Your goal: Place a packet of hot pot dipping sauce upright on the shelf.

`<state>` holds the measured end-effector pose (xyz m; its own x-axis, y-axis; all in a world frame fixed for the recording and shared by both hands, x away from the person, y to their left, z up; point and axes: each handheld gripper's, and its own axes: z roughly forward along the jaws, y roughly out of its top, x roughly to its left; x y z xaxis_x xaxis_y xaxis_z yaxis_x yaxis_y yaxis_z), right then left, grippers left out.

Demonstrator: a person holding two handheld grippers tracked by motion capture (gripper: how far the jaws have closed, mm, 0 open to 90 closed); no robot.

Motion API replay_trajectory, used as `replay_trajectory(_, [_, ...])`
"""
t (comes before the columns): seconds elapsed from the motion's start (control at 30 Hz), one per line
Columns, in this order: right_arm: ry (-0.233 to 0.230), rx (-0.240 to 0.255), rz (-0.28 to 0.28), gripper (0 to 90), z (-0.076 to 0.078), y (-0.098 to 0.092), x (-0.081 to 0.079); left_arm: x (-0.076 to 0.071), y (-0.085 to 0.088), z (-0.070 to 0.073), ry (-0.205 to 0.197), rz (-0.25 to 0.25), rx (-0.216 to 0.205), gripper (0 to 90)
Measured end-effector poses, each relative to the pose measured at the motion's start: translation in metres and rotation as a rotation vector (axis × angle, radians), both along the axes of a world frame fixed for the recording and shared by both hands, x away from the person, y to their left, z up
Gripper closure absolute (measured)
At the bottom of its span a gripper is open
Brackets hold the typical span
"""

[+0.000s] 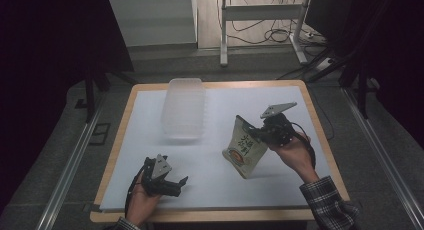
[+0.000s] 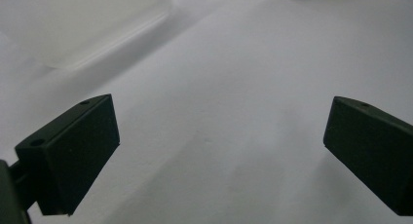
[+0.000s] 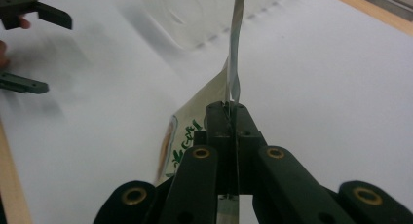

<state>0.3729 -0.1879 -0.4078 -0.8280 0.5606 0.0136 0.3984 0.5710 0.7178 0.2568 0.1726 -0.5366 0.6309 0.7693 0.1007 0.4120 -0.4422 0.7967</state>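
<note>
A beige snack pouch with green print and a round food picture hangs tilted just above the white table top, right of centre. My right gripper is shut on its sealed side edge; in the right gripper view the jaws clamp the thin seam of the pouch. Near the front left edge my left gripper lies low over the table, open, with nothing between its fingers. A clear plastic tub stands at the back, left of centre.
The white sheet covers a wooden table whose rim shows around it. Bare white surface lies between the two grippers. Behind the table stand a metal frame and floor cables.
</note>
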Motion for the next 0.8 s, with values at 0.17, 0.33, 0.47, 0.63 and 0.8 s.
replay_trajectory(0.17, [-0.01, 0.009, 0.032, 88.8, 0.01, 0.008, -0.002, 0.0, 0.0, 0.0, 0.0, 0.001, 0.0, 0.0])
replay_trajectory(0.33, [-0.027, 0.01, 0.046, 88.8, 0.018, 0.013, -0.002, 0.0, 0.0, 0.0, 0.0, 0.001, -0.001, 0.0])
replay_trajectory(0.47, [-0.057, -0.011, 0.033, 88.9, 0.025, 0.014, 0.002, 0.0, 0.0, 0.0, 0.0, 0.001, 0.0, 0.0])
replay_trajectory(0.63, [-0.072, -0.024, 0.017, 88.8, 0.032, 0.013, 0.011, 0.0, 0.0, 0.0, 0.001, 0.001, 0.0, 0.0])
replay_trajectory(0.8, [-0.081, -0.018, 0.025, 88.8, 0.036, 0.014, 0.02, 0.0, 0.0, 0.0, 0.003, 0.003, -0.005, 0.0])
